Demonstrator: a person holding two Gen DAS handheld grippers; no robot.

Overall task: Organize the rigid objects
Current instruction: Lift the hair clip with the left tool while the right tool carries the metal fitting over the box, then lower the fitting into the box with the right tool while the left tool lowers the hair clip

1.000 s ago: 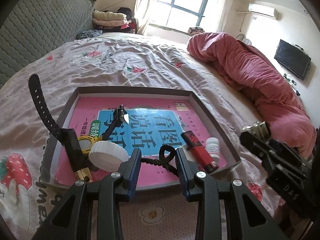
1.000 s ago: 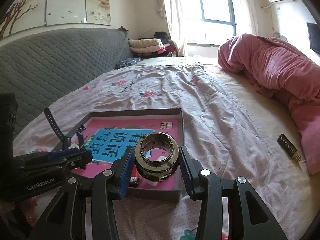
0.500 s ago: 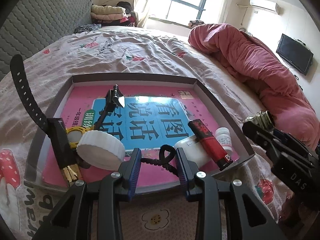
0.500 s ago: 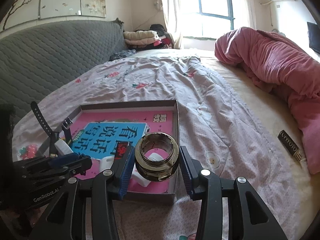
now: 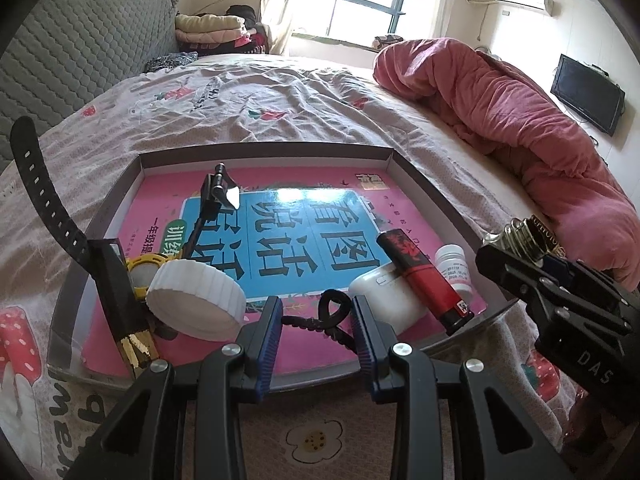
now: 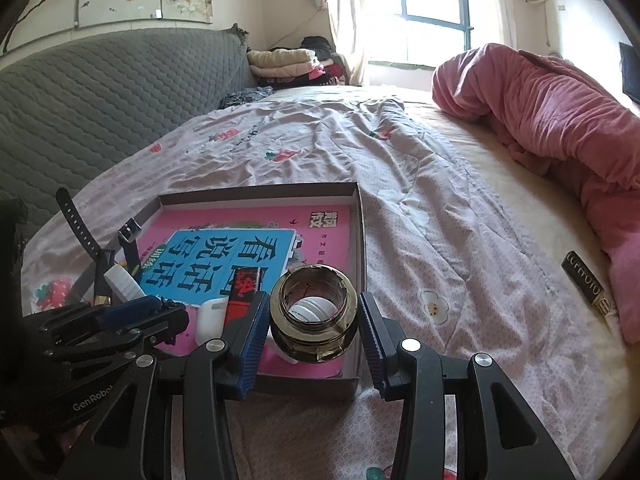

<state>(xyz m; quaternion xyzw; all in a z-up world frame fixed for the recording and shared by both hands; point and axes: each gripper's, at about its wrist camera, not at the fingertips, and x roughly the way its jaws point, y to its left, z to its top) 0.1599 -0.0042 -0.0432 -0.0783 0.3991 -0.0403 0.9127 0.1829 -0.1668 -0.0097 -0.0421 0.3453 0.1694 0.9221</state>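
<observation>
Glass ink jar [image 6: 313, 312], dark and brass-tinted with its mouth open, sits between the pads of the right tongs [image 6: 312, 326], gripped at its sides, over the near right corner of the shallow box tray [image 6: 362, 240] on the bed. To do it well: lower slow, keep jar upright, aim for bare pink cover clear of the red lighter [image 5: 424, 278] & small white bottle [image 5: 454, 266] (tight spot), release only once base rests. Left tongs [image 5: 318, 330] stand half open, a black hair tie [image 5: 330, 314] lying between them in the tray, apparently not pinched. Both tongs pitch forward-down toward tray.
</observation>
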